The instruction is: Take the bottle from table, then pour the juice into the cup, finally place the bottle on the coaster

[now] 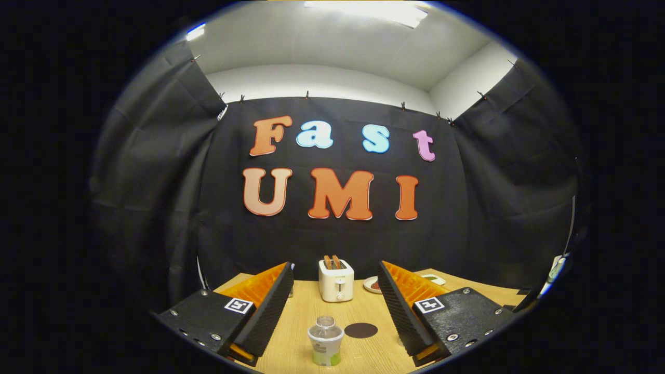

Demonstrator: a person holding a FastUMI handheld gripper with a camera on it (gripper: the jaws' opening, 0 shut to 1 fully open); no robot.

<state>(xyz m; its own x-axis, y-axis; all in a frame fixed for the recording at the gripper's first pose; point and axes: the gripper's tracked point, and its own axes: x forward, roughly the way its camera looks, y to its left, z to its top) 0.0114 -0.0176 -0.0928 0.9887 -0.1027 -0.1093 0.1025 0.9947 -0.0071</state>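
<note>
The gripper [335,291] has its fingers [270,306] wide apart and they hold nothing. Between them, low on the wooden tabletop [363,358], stands the clear bottle [326,340]; its label is too small to read. Just beside it lies the dark round coaster [361,330]. Beyond stands a white toaster [336,280] with toast, and a small plate [372,284], partly hidden by one finger.

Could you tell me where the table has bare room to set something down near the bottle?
The wood between the bottle and the toaster is bare, between the open gripper fingers. The dark coaster beside the bottle carries nothing. It is more crowded behind, where the toaster and a plate stand near the wall.
</note>
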